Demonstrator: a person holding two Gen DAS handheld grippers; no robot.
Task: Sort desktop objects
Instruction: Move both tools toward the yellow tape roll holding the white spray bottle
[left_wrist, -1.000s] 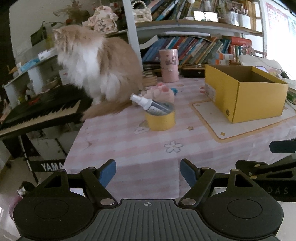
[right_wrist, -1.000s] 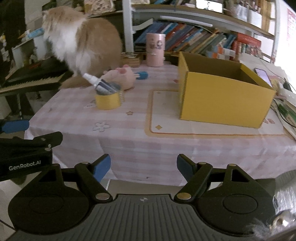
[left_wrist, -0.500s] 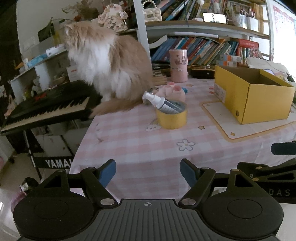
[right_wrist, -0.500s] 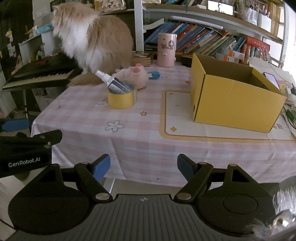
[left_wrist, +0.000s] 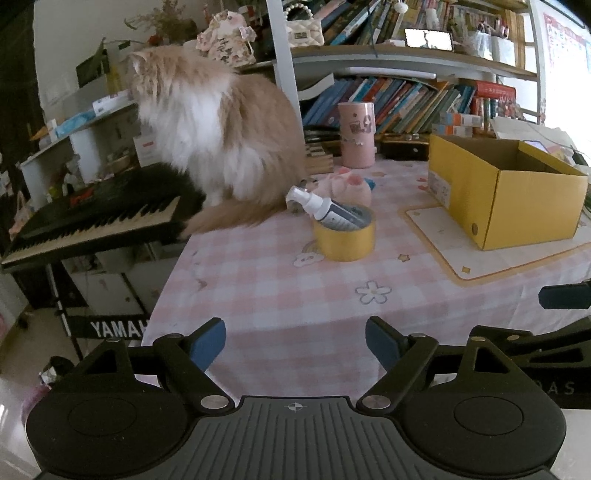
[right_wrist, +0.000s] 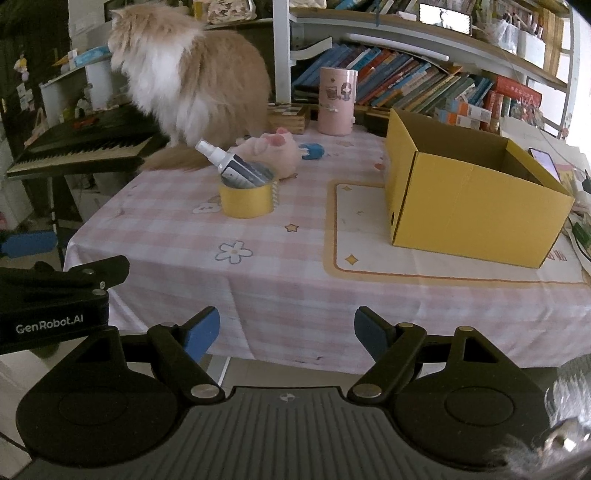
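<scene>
A yellow tape roll (left_wrist: 344, 239) (right_wrist: 246, 199) stands on the pink checked tablecloth (left_wrist: 280, 280) (right_wrist: 295, 258) with a white spray bottle (left_wrist: 325, 210) (right_wrist: 231, 166) leaning in it. Behind it lie a pink plush pig (left_wrist: 349, 186) (right_wrist: 271, 149) and a small blue object (right_wrist: 313, 150). An open yellow cardboard box (left_wrist: 506, 192) (right_wrist: 469, 199) sits on a mat at the right. My left gripper (left_wrist: 295, 338) hangs short of the table's front edge, its jaws opening with nothing between them. My right gripper (right_wrist: 286, 330) is open and empty, also in front of the table.
A fluffy cream and white cat (left_wrist: 214, 136) (right_wrist: 192, 74) sits at the table's back left corner, beside a black keyboard (left_wrist: 96, 218) (right_wrist: 81, 147). A pink cylinder (left_wrist: 356, 134) (right_wrist: 337, 100) stands at the back before bookshelves (left_wrist: 399, 99). A phone (right_wrist: 543, 162) lies right of the box.
Both views have drawn back a little from the table, so the objects look smaller and farther. The left gripper's fingers stand slightly wider. The cat and the objects kept their places.
</scene>
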